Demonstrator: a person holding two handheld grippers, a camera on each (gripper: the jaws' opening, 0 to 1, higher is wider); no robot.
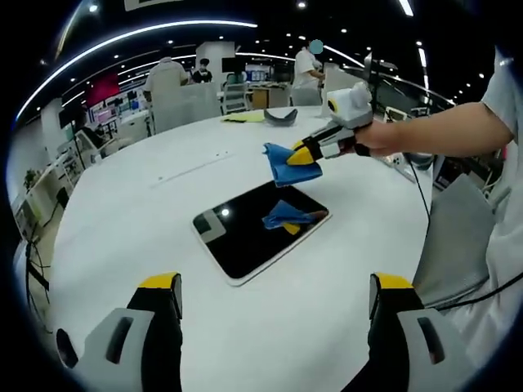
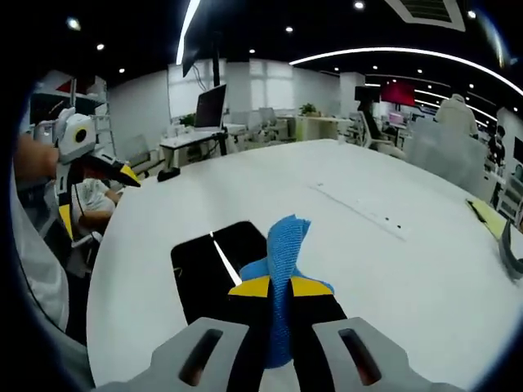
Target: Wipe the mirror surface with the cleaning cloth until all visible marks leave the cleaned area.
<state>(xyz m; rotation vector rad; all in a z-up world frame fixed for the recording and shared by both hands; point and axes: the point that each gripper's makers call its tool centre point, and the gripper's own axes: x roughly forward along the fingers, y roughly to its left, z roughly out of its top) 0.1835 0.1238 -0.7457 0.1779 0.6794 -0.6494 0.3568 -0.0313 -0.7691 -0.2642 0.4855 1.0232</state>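
Note:
A dark rectangular mirror (image 1: 255, 230) with a white rim lies flat on the round white table (image 1: 131, 220). My right gripper (image 1: 304, 153) hangs above the mirror's far edge, shut on a blue cleaning cloth (image 1: 286, 166) whose reflection shows in the glass. In the right gripper view the cloth (image 2: 284, 253) stands up between the yellow-tipped jaws of the right gripper (image 2: 279, 287), with the mirror (image 2: 214, 269) just beyond and to the left. My left gripper (image 1: 278, 286) is held open near the table's near edge, short of the mirror, nothing between its jaws; it also appears as the left gripper (image 2: 124, 174) at the left.
A dark curved object (image 1: 280, 116) and a yellow-green sheet (image 1: 245, 118) lie at the table's far side. A grey chair (image 1: 453, 237) stands to the right of the table. People stand among desks and monitors in the background. A thin strip (image 2: 359, 211) lies on the table.

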